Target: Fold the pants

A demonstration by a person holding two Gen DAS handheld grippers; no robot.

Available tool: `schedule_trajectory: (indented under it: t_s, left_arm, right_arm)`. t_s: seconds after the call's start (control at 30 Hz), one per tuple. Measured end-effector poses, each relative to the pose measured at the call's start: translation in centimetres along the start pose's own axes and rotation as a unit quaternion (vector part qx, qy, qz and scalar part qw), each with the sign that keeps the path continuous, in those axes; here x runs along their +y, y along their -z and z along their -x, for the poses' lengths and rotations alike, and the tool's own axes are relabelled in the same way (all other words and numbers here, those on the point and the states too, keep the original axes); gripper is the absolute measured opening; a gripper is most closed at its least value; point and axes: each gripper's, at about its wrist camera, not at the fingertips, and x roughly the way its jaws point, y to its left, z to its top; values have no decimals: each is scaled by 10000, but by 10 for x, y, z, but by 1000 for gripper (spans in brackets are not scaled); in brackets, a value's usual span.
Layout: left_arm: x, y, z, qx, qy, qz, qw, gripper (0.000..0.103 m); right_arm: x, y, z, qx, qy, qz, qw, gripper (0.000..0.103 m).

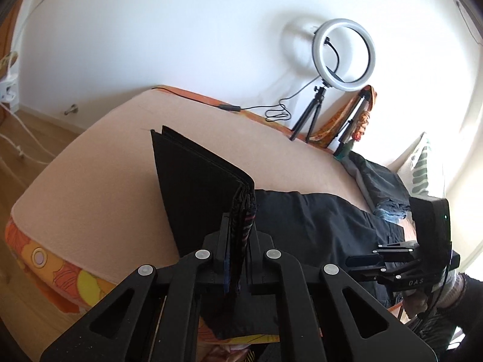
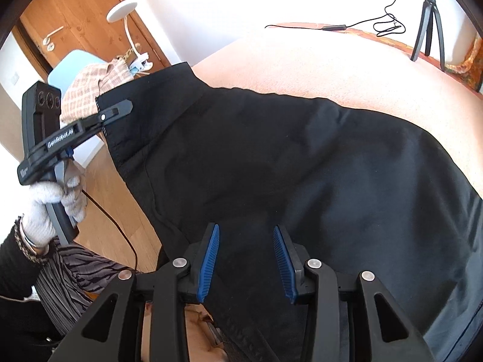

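Black pants [image 2: 302, 166] lie spread over a pink bed [image 2: 347, 69]. My left gripper [image 1: 238, 226] is shut on the layered leg ends of the pants [image 1: 199, 187] and holds them lifted above the bed's edge. It also shows in the right wrist view [image 2: 120, 110], clamped on the hem. My right gripper [image 2: 246, 259] is open, its blue pads [image 2: 208, 265] just above the black cloth near the bed's near edge. It shows in the left wrist view [image 1: 371, 261] at the right, low over the pants.
A ring light on a black tripod [image 1: 341, 60] stands at the bed's far edge with its cable [image 1: 271, 111]. A pile of dark clothes [image 1: 377, 178] and a pillow [image 1: 419, 163] lie at the far right. A wooden door [image 2: 75, 21] and chair [image 2: 78, 72] stand left.
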Motion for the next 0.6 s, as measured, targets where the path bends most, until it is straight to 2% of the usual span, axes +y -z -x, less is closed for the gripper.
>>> schedule_trajectory:
  t_s: [0.1, 0.23, 0.4, 0.6]
  left_arm:
    - [-20, 4, -16, 219, 209, -188, 9994, 5]
    - [-35, 10, -34, 467, 380, -249, 9979, 5]
    - [-49, 10, -36, 478, 523, -347, 9969, 5]
    - [-67, 12, -31, 461, 764, -555, 9945, 5]
  right_arm:
    - [-14, -8, 7, -194, -275, -341, 9989, 52]
    - [-31, -28, 9, -341, -884, -902, 9914, 59]
    - [-41, -61, -7, -382, -1624, -1423, 9757, 62]
    - [-50, -84, -47, -156, -2071, -2074, 9559, 61]
